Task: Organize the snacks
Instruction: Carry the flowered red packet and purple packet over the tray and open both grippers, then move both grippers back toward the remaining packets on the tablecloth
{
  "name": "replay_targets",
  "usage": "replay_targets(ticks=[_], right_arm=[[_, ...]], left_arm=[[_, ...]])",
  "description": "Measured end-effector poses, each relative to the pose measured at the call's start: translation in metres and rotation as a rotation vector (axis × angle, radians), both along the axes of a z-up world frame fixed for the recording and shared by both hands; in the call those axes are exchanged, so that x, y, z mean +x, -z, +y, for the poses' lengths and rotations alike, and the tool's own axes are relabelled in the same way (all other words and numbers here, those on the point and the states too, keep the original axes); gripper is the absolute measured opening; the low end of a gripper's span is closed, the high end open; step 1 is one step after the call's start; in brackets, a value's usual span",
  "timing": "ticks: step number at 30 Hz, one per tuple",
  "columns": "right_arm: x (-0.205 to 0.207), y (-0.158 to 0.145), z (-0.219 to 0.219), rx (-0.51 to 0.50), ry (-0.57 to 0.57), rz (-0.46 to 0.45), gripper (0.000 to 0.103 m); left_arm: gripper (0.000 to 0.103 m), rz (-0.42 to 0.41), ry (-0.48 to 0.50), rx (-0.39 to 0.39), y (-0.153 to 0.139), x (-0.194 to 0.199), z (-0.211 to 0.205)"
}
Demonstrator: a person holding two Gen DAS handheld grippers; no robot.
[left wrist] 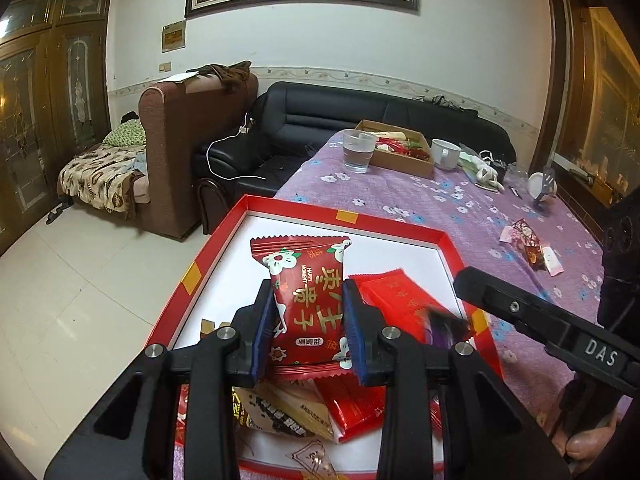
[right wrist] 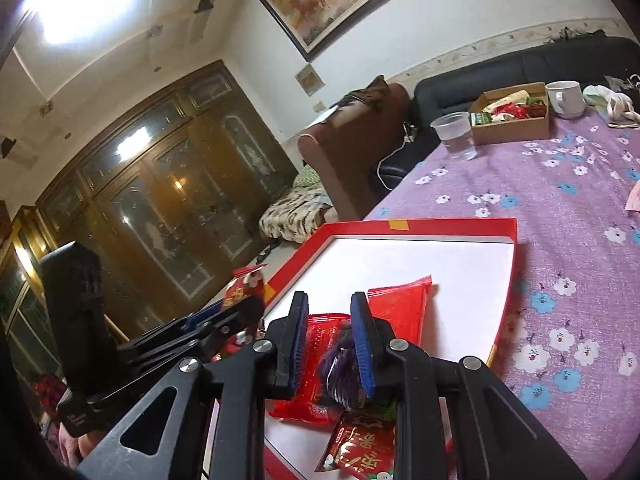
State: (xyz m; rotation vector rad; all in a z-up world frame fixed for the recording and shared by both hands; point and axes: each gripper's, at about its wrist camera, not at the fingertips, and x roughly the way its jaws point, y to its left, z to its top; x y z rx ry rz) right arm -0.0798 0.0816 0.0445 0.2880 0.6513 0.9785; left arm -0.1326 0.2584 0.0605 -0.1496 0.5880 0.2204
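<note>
A red tray (left wrist: 348, 216) with a white floor sits at the near corner of the table. My left gripper (left wrist: 308, 284) is shut on a red snack packet (left wrist: 298, 256) with gold characters, held upright over the tray. Loose snack packets (left wrist: 280, 412) lie under it, and a plain red packet (left wrist: 400, 300) lies beside it. My right gripper (right wrist: 329, 298) is shut on a small purple wrapped candy (right wrist: 340, 368) above the tray (right wrist: 440, 224). One of the right gripper's fingers (left wrist: 520, 308) reaches in from the right. The left gripper (right wrist: 240, 312) shows at the left.
At the far end of the purple flowered cloth (left wrist: 460, 208) stand a cardboard box of snacks (left wrist: 404, 156), a clear plastic cup (left wrist: 357, 150) and a white mug (left wrist: 445, 153). Loose wrappers (left wrist: 528, 244) lie to the right. The table edge drops to the tiled floor at left.
</note>
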Motion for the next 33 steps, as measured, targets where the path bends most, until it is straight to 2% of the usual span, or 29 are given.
replay_targets(ticks=[8, 11, 13, 15, 16, 18, 22, 25, 28, 33], right_arm=[[0.008, 0.008, -0.008, -0.004, 0.031, 0.043, 0.025], [0.007, 0.006, -0.012, 0.007, 0.047, 0.049, 0.033], [0.009, 0.007, -0.015, 0.015, 0.063, 0.060, 0.038], [0.012, 0.008, -0.020, 0.028, 0.079, 0.079, 0.040], [0.014, 0.008, -0.021, 0.031, 0.087, 0.086, 0.040], [0.018, 0.010, -0.025, 0.037, 0.107, 0.109, 0.048], [0.028, 0.017, -0.035, 0.061, 0.148, 0.168, 0.049], [0.031, 0.018, -0.044, 0.080, 0.192, 0.191, 0.058], [0.036, 0.021, -0.053, 0.108, 0.226, 0.218, 0.059], [0.039, 0.025, -0.063, 0.126, 0.261, 0.250, 0.060]], left_arm=[[0.031, 0.016, -0.002, 0.033, 0.004, 0.002, -0.005], [0.034, 0.016, -0.007, 0.050, 0.003, 0.000, -0.008], [0.058, 0.009, -0.010, 0.054, 0.001, -0.001, -0.010], [0.066, -0.012, -0.016, 0.058, -0.003, -0.005, -0.012], [0.066, -0.021, -0.015, 0.062, -0.005, -0.007, -0.014], [0.066, -0.024, -0.012, 0.072, -0.006, -0.009, -0.017], [0.067, -0.023, 0.019, 0.092, -0.005, -0.012, -0.029], [0.069, -0.021, 0.040, 0.111, -0.003, -0.014, -0.040], [0.076, -0.023, 0.050, 0.126, -0.003, -0.016, -0.047], [0.076, -0.016, 0.066, 0.137, -0.004, -0.018, -0.056]])
